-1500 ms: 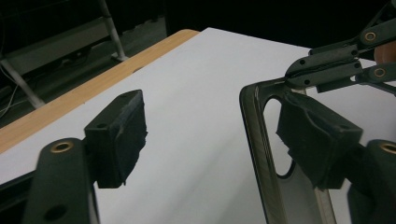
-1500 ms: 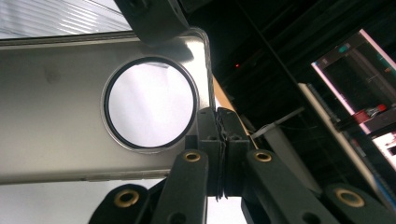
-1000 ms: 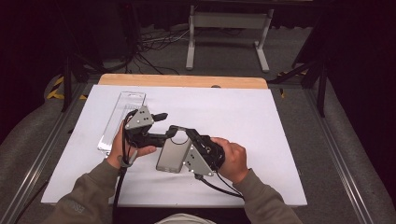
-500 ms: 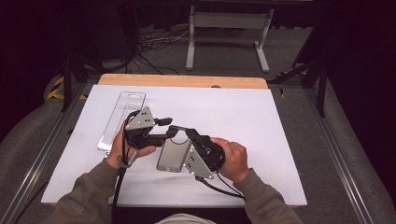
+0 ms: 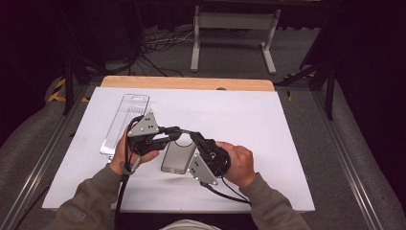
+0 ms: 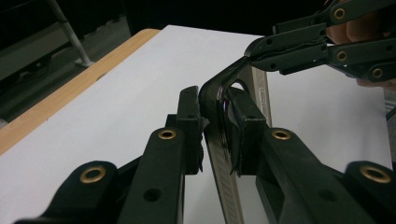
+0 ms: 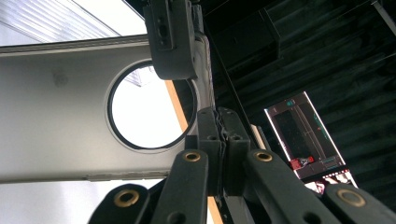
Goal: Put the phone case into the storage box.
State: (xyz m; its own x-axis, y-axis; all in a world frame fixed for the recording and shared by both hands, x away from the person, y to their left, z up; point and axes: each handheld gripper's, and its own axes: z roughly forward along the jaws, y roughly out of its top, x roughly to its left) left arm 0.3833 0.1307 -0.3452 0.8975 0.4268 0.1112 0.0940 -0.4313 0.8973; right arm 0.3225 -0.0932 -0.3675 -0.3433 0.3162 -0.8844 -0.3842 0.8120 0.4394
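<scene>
A grey phone case [image 5: 176, 157] with a round camera hole is held just above the white table [image 5: 268, 120], and both grippers grip its far end. My left gripper [image 5: 176, 131] comes in from the left and is shut on the case's top rim [image 6: 215, 109]. My right gripper [image 5: 194, 139] reaches in from the right and is shut on the same rim next to the hole. In the right gripper view its jaws [image 7: 218, 116] pinch the thin edge of the case [image 7: 56, 130], with the left gripper's pad [image 7: 170, 37] just beyond. The right gripper [image 6: 254, 51] also appears in the left gripper view.
A clear plastic tray [image 5: 125, 122] lies on the table's left side, close to my left hand. A wooden strip [image 5: 186, 83] runs along the far edge. Beyond it are a metal stand [image 5: 232, 21] and cables on the floor.
My left gripper's jaws have shifted slightly right and nearer, onto the case's top rim. The case and the right hand have barely moved.
</scene>
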